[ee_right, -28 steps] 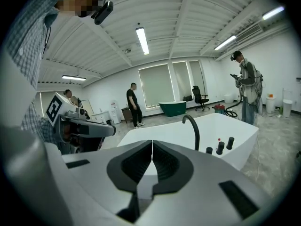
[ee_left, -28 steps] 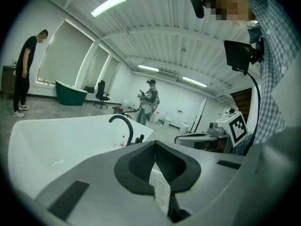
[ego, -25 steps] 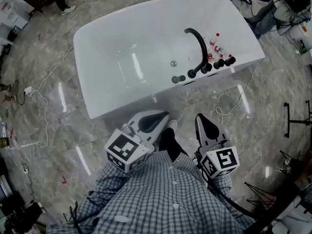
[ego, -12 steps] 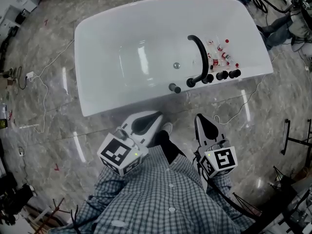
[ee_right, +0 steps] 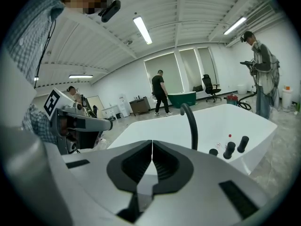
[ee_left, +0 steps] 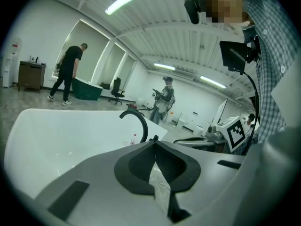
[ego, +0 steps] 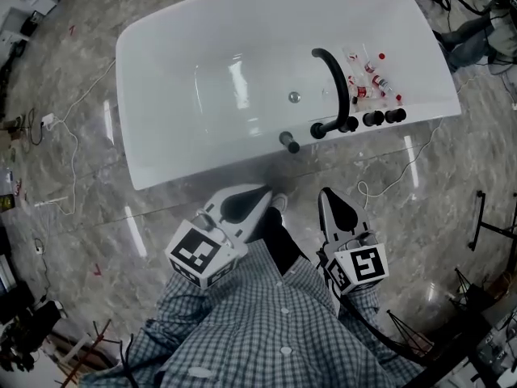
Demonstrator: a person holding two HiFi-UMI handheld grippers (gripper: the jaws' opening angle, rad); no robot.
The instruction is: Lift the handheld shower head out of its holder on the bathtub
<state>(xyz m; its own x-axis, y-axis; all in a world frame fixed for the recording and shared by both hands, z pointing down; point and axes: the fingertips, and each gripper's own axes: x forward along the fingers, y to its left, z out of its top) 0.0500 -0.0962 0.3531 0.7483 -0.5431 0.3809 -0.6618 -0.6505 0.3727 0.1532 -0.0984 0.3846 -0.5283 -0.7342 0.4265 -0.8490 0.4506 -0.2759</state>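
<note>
- While the slim black shower head (ego: 396,115) stands at the right end of a row of black fittings on the near rim of the bathtub (ego: 161,95), we touch none of them.
- Two knobs (ego: 373,119) separate it from the foot of the curved spout (ego: 335,79).
- Small red-capped bottles (ego: 367,75) lie on the rim just behind the fittings.
- The white tub stands on a grey marble floor (ego: 73,184), where a white cable (ego: 388,176) trails near its right end.
- Our left gripper (ego: 265,192) and right gripper (ego: 325,194) hang over the floor, well apart from the tub.
- Both pairs of jaws are clenched, with nothing between them.
</note>
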